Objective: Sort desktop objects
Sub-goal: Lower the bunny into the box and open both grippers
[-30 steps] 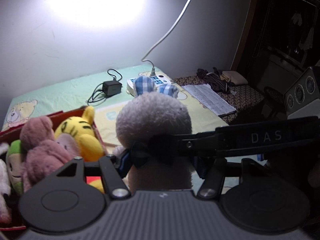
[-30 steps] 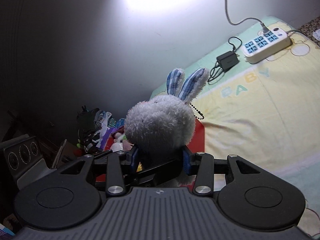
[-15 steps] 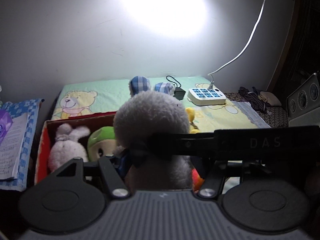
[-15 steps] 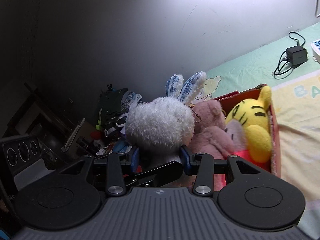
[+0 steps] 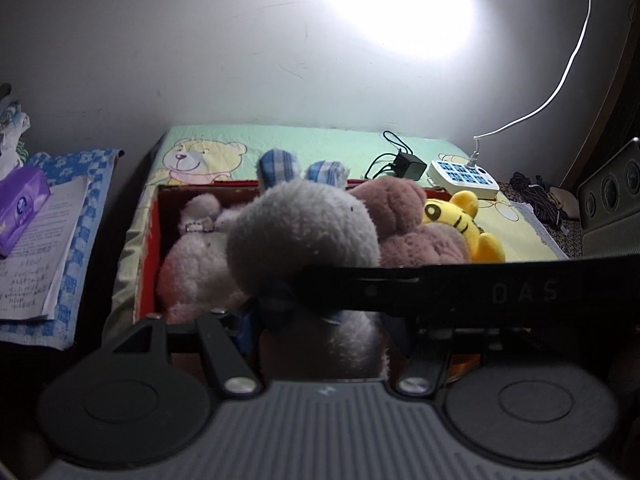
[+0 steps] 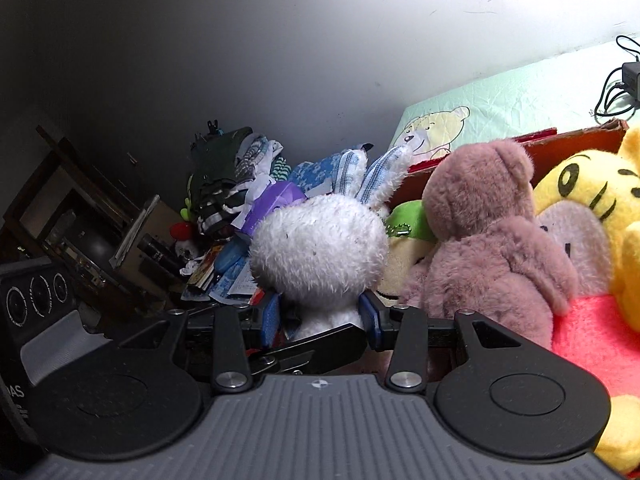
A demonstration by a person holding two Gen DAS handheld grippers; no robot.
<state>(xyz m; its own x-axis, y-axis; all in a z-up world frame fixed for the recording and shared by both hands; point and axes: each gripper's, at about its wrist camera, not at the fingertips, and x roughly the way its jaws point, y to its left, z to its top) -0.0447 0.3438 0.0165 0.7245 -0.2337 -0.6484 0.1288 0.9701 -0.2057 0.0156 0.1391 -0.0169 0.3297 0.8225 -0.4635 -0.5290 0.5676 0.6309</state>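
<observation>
White plush rabbit (image 6: 318, 256) is clamped at the neck by both the right tool (image 6: 320, 318) and left tool (image 5: 320, 316), above the red box (image 5: 154, 240). Lower into the gap beside the brown bear (image 6: 484, 240), then release.

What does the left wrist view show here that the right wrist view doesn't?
Only the left wrist view shows the power strip, the papers and a pale pink plush in the red box. Only the right wrist view shows the clutter pile and a green plush. Both show the white rabbit gripped, the brown bear and the yellow tiger.
</observation>
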